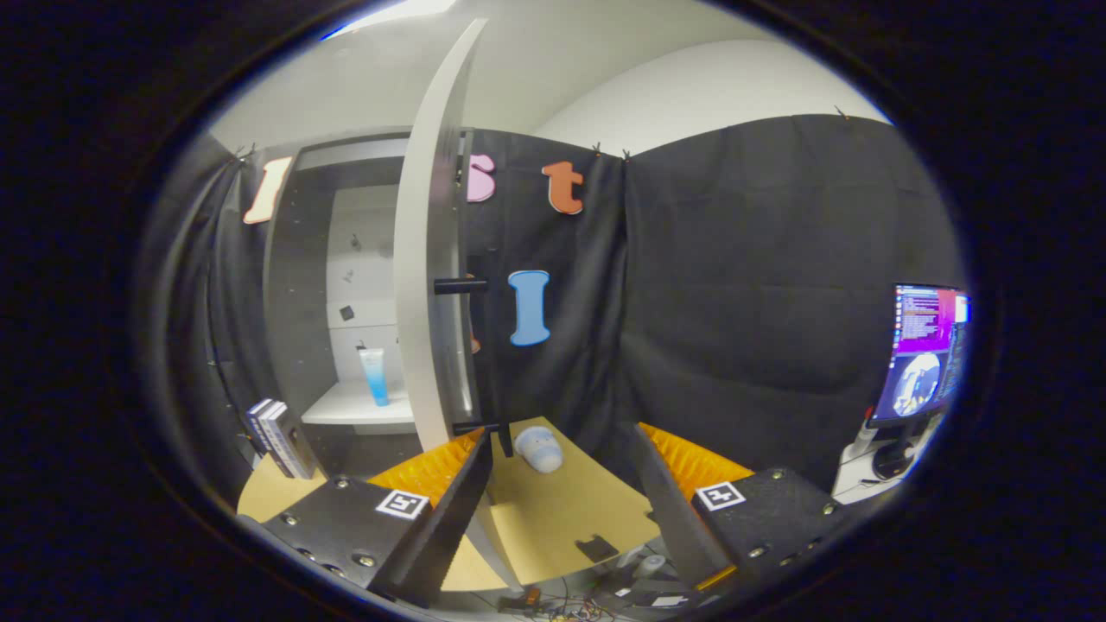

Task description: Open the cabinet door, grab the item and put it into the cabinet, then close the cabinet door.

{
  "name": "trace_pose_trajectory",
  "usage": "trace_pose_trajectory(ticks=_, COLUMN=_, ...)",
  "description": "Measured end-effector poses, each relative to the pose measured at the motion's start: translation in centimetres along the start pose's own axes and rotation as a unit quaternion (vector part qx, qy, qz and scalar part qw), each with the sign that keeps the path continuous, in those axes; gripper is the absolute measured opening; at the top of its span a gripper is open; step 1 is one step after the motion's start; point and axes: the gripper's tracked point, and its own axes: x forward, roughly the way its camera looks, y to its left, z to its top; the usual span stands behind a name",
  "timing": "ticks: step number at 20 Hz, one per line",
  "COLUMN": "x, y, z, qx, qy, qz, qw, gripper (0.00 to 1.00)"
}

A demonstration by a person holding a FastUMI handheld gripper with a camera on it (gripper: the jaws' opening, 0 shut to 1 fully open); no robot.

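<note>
— Cabinet (302, 285): state?
— Door (428, 259) swung open, seen edge-on, its dark handle (460, 285) facing the gripper.
— Contents?
— Blue tube (374, 376), upright on the white shelf (363, 404).
— Gripper (562, 488)?
— Fingers spread wide, nothing held; the door's lower edge sits by the left finger (449, 501).
— Other items?
— Pale rounded object (539, 449) on the tan table (553, 518) just beyond the fingers; books (278, 436) beside the cabinet; monitor (924, 354) well apart.
</note>
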Motion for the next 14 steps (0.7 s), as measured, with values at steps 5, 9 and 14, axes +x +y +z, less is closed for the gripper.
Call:
trace_pose_trajectory(ticks=5, x=-0.4, y=2.5, z=-0.2, qx=-0.021, qy=-0.006, qz=0.026, qw=0.999, gripper=0.97)
trace_pose_trajectory(ticks=9, x=0.0, y=4.5, z=-0.7, qx=-0.024, qy=0.001, qz=0.036, qw=0.999, gripper=0.97)
trace_pose_trajectory(ticks=14, x=0.0, y=8.2, z=-1.0, qx=-0.021, qy=0.004, qz=0.080, qw=0.997, gripper=0.97)
